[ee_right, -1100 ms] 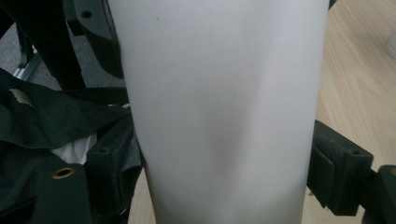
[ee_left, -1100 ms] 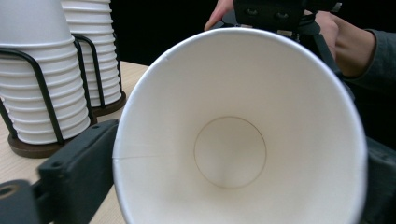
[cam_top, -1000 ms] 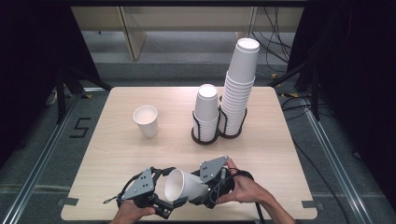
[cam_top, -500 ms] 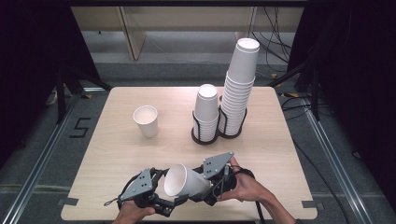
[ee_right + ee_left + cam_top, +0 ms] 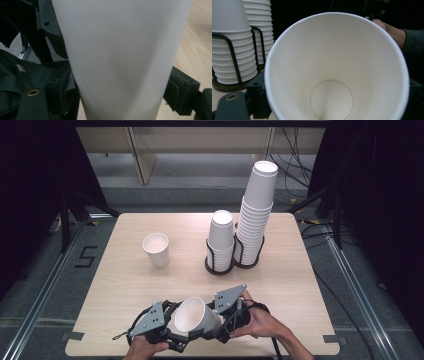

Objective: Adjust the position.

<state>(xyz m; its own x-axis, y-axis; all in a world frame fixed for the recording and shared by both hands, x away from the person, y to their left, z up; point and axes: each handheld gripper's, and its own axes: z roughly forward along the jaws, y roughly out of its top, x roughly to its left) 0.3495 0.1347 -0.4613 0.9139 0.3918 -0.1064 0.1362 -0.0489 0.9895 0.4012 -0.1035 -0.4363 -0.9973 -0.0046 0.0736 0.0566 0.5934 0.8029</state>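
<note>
Nearest the camera, at the bottom centre of the high view, a white paper cup (image 5: 196,317) lay tilted between the left gripper (image 5: 167,327) and the right gripper (image 5: 220,322), its open mouth turned toward the lower left of the frame. In the right gripper view the cup's pale wall rose through the middle of the frame with a black jaw against each flank, so the right jaws were pinching the cup. In the left gripper view the cup's interior and round base faced the lens; black jaw parts showed at the lower left and right edges, but whether those jaws pressed the rim could not be told. A person's right hand (image 5: 260,322) held the right gripper.

Farther up the light wooden table (image 5: 125,285), a single upright white paper cup (image 5: 156,249) stood left of centre. Beyond it, right of centre, a black wire double holder (image 5: 220,265) carried a short stack of white cups (image 5: 220,237) and a tall stack of white cups (image 5: 256,210).

Judged from this layout, one cup had been set out, a second was in hand and not yet placed, and the stacks remained well filled.
</note>
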